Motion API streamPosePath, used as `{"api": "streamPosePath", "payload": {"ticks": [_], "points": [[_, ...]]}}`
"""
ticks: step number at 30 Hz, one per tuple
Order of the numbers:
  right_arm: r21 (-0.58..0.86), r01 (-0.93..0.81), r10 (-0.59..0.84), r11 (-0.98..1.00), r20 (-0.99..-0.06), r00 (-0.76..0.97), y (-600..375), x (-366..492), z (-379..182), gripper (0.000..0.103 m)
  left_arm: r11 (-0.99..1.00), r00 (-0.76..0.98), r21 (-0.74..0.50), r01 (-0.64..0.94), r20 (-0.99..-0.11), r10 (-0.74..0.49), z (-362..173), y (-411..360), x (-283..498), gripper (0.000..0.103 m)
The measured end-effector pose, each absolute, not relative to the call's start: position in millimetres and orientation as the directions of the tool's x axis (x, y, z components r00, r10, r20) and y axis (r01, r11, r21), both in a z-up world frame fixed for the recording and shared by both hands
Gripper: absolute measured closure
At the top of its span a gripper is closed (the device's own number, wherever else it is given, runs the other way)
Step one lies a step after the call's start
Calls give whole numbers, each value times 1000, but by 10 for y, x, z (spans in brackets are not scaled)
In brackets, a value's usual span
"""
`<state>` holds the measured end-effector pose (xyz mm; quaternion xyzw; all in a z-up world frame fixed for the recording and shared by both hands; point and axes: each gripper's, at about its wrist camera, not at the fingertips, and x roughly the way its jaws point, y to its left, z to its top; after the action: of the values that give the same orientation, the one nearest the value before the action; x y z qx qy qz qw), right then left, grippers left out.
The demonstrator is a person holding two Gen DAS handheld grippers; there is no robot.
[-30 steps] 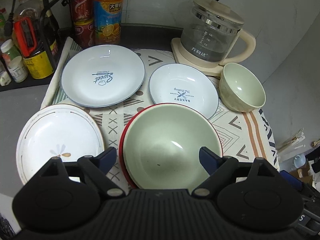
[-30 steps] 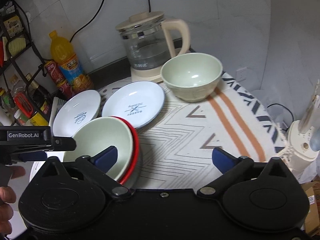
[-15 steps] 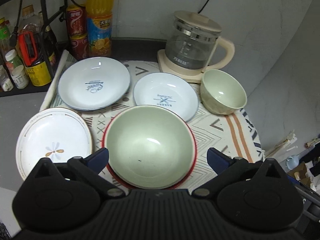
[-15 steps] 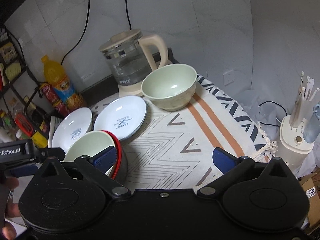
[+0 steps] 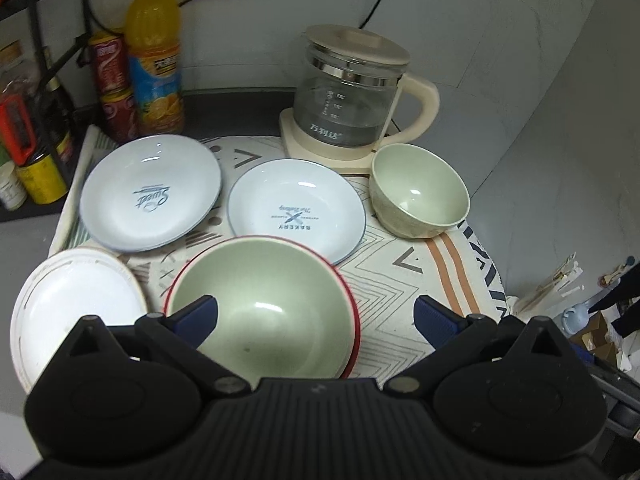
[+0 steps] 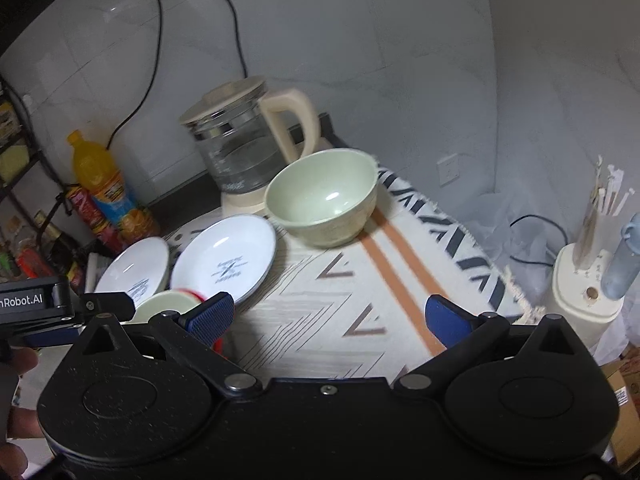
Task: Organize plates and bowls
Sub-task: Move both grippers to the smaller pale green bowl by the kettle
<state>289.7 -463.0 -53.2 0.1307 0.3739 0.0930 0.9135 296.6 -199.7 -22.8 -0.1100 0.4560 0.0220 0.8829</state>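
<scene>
Left gripper: jaws spread wide, nothing held, hovering above the large green bowl, which sits nested in a red-rimmed bowl at 6 o'clock on the patterned cloth. Right gripper: jaws wide, empty, over bare cloth. Small green bowl at 2 o'clock beside the kettle. "Bakery" plate at centre, "Sweet" plate at 10 o'clock, white plate at 8 o'clock (partly hidden).

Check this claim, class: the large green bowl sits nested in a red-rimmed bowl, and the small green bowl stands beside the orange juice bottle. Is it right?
Not quite. The large green bowl does sit in the red-rimmed bowl, but the small green bowl stands beside the glass kettle, not the orange juice bottle, which is at the far side of the table. The left wrist view shows it.
</scene>
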Motion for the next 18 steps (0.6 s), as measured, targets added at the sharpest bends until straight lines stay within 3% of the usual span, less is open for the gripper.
{"api": "streamPosePath", "payload": {"ticks": [18], "points": [[260,-28,207,965,-691,693,-4660,3613,-635,3,971,543,-211,-109,-831,-119,-454,-2171,3796,0]]}}
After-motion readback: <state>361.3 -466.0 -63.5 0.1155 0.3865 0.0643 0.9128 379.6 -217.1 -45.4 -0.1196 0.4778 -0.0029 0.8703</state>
